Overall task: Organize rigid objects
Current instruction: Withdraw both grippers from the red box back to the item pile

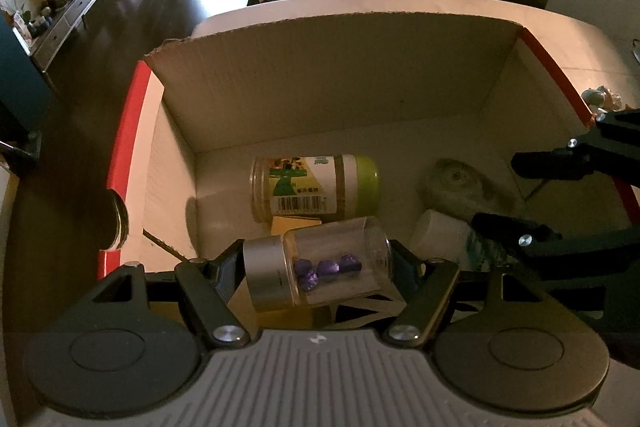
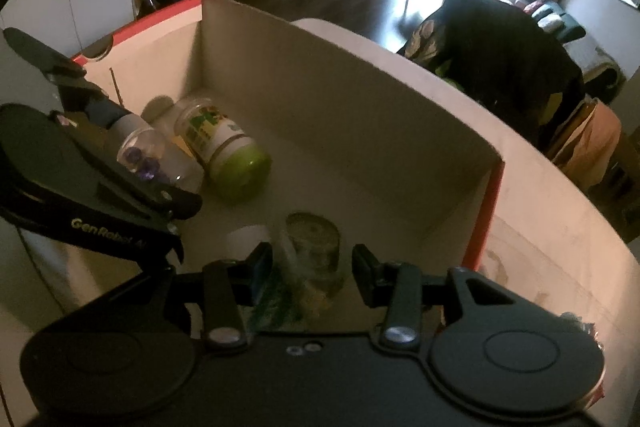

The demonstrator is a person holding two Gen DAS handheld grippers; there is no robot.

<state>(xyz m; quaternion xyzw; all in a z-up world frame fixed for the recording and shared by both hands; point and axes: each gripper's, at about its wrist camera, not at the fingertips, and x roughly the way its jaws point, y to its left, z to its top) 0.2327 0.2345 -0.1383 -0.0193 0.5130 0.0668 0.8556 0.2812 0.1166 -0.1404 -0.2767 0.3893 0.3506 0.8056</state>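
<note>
My left gripper (image 1: 316, 267) is shut on a clear jar with a silver lid and purple pieces inside (image 1: 320, 265), held sideways over the cardboard box (image 1: 320, 75); the jar also shows in the right wrist view (image 2: 144, 151). A green-lidded jar (image 1: 316, 187) lies on its side on the box floor, also in the right wrist view (image 2: 224, 151). My right gripper (image 2: 312, 273) is open and empty above a clear glass jar (image 2: 316, 247) and a white-capped bottle (image 2: 248, 237). The right gripper shows in the left wrist view (image 1: 520, 191).
The box has red-edged side flaps (image 1: 128, 123) and sits on a white round table (image 2: 540, 207). A dark chair with draped clothes (image 2: 500, 59) stands behind the table. A small ornament (image 1: 602, 97) sits right of the box.
</note>
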